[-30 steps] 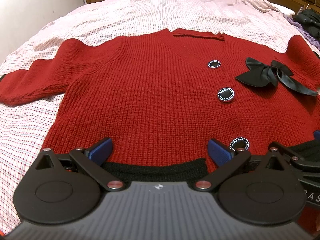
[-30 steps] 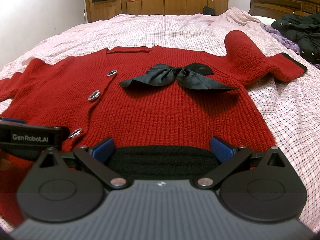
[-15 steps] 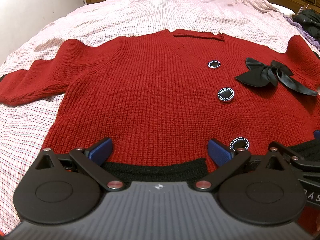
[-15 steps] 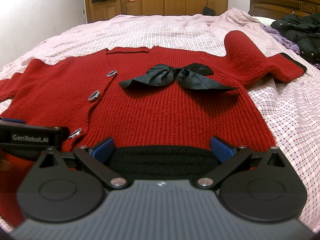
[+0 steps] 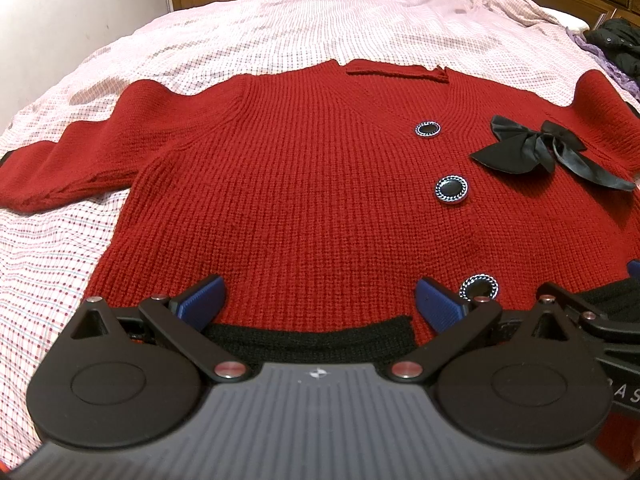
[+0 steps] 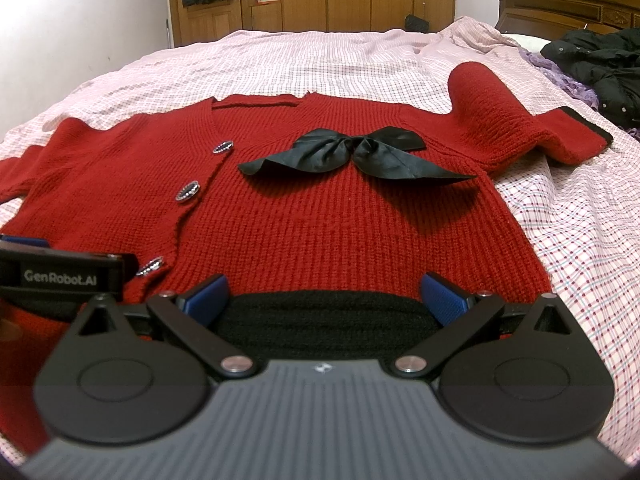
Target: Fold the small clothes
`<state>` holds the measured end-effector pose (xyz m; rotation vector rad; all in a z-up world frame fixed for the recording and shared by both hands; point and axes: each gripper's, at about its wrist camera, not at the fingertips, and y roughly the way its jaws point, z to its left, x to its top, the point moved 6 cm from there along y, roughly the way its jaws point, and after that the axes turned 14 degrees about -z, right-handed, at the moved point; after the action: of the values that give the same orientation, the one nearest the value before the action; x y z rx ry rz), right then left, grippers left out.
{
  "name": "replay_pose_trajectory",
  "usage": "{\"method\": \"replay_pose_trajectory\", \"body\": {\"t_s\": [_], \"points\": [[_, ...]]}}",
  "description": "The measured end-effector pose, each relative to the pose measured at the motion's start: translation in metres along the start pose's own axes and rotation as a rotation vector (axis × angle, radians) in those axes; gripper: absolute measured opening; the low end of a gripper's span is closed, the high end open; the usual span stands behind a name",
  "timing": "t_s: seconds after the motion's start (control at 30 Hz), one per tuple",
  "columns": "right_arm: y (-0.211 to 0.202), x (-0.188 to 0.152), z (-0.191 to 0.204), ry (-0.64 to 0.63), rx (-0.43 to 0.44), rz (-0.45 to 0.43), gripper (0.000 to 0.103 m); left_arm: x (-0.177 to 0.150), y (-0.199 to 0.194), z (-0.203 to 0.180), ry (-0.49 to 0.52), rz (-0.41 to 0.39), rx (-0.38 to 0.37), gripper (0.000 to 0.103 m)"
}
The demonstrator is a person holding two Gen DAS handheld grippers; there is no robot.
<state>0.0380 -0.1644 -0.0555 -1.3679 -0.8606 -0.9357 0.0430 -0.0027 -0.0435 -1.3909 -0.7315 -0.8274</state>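
From the left wrist view, the red cardigan [image 5: 304, 208] lies flat, front side up, on the bed [image 5: 280, 40] with the checked pink sheet. Its right sleeve runs out of the picture at the edge, and the black hem [image 5: 312, 340] is partly hidden behind the body of the tool. The left claw [image 5: 318, 300] stands wide open, its two blue fingers [image 5: 202, 298] far apart over the lower edge of the cardigan, and it grips nothing; I cannot tell if the tips touch the knit. The lowest button [image 5: 479, 286] sits just beside the right finger. The black bow [image 5: 540, 150] lies on the chest near the right edge. At the far right only a piece of the other tool shows, cut off.

From the right wrist view, the same cardigan [image 6: 340, 216] is seen from its other half, with the bow [image 6: 352, 152] in the middle of the chest. The sleeve [image 6: 504, 120] rises in a hump, its black cuff lying on the sheet. The right claw [image 6: 324, 298] is also wide open over the black hem [image 6: 324, 320] and holds nothing. The left tool [image 6: 60, 276] covers the hem corner at the left, and part of the lowest button [image 6: 151, 266] is hidden beside it. Dark clothes [image 6: 592, 64] lie at the far right of the bed [image 6: 320, 56], hard to make out.
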Motion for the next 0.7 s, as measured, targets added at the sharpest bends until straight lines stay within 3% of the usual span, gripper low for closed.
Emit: {"method": "replay_pose_trajectory", "body": {"t_s": [0.4, 0.7], "points": [[-0.005, 0.005, -0.005, 0.028, 0.031, -0.008, 0.103, 0.006, -0.006, 0.001, -0.005, 0.007, -0.012, 0.103], [-0.023, 0.034, -0.028, 0.127, 0.163, 0.023, 0.103, 0.023, -0.022, 0.0, -0.027, -0.014, -0.038, 0.103]]}}
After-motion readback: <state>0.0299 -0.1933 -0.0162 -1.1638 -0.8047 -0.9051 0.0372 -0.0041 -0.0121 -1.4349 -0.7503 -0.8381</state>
